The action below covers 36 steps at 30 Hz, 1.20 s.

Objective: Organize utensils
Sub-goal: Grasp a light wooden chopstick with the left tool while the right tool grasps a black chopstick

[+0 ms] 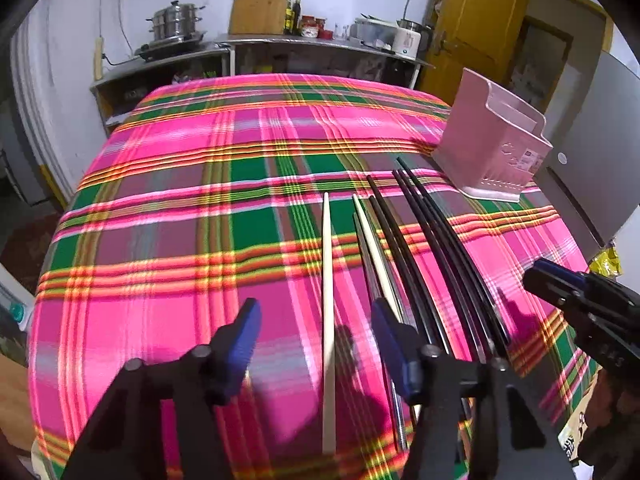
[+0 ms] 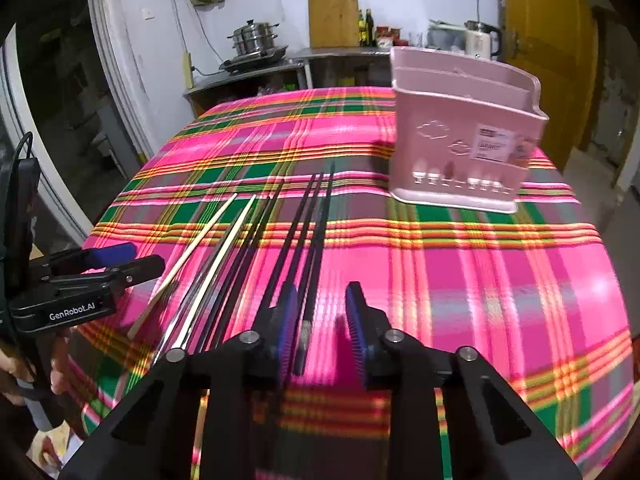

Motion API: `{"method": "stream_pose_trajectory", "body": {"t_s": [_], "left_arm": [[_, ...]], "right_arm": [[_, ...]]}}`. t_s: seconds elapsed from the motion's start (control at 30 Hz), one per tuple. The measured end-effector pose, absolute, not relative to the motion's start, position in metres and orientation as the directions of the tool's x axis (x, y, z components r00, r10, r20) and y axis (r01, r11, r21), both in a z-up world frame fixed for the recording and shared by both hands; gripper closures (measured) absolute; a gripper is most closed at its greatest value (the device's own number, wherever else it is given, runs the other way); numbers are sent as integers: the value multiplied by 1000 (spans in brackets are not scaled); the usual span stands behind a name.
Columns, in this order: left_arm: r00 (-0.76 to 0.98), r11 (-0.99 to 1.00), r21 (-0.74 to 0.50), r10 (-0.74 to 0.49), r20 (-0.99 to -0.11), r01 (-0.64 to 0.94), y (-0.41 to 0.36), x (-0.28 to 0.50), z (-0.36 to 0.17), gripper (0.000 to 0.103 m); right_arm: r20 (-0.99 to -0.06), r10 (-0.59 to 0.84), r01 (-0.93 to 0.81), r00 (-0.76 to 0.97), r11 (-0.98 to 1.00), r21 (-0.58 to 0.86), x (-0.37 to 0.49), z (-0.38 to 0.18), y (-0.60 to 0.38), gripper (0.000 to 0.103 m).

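Observation:
Several chopsticks lie side by side on the plaid tablecloth: two cream ones (image 1: 328, 280) (image 2: 188, 256), a metal one, and several black ones (image 1: 432, 248) (image 2: 308, 232). A pink utensil holder (image 1: 492, 140) (image 2: 460, 128) stands upright at the far right, empty as far as I see. My left gripper (image 1: 316, 332) is open, low over the cloth, with one cream chopstick between its fingers. My right gripper (image 2: 322, 316) is open, straddling the near ends of the rightmost black chopsticks. The right gripper also shows in the left wrist view (image 1: 576, 292), and the left gripper in the right wrist view (image 2: 120, 260).
The table (image 1: 180, 168) has a pink and green plaid cloth and rounded edges. Behind it stand metal counters with a steamer pot (image 1: 176, 20), a cutting board (image 1: 260, 4), bottles and a kettle (image 2: 482, 42). A yellow door (image 1: 476, 28) is at the back right.

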State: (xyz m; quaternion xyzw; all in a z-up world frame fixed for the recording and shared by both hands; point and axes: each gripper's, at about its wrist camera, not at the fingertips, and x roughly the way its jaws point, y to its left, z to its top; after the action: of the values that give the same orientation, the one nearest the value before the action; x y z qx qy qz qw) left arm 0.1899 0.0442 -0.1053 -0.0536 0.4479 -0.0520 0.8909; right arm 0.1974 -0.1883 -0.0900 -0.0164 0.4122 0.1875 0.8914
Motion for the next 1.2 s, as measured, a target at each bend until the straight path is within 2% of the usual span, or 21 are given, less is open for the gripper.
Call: {"method": "stream_pose_trajectory", "body": {"t_s": [0.1,0.23,0.33,0.67,0.83,1.2], "left_arm": [[574,985,-155,-167,-802,70,41,206,-112,54],[555,986,-141,-165,-815,85,37,221,-121,68],[552,988,-131,-155,-819,82,38,227,-125,74],[561,990,-118,-143,-815,80,36,241,-126,75],[560,991,-123,-135,-818,58,39,246,-126,80],[533,993,-101,-120,-837,64,33,265,-126,81]], "right_arm": [[-754,340,-366,563,920,141,216,-98,-181,83],[-778,356,-376,518,912,167,239,-110,-173,88],[-791,353,-372,499,912,172,253,-118,-168,89],[-799,346,-346,492,920,185,277,-123,-168,90],[-805,338,-333,488,924,186,282,-124,-169,90],[-828,311,-334,467,929,161,316,-123,-151,90]]}}
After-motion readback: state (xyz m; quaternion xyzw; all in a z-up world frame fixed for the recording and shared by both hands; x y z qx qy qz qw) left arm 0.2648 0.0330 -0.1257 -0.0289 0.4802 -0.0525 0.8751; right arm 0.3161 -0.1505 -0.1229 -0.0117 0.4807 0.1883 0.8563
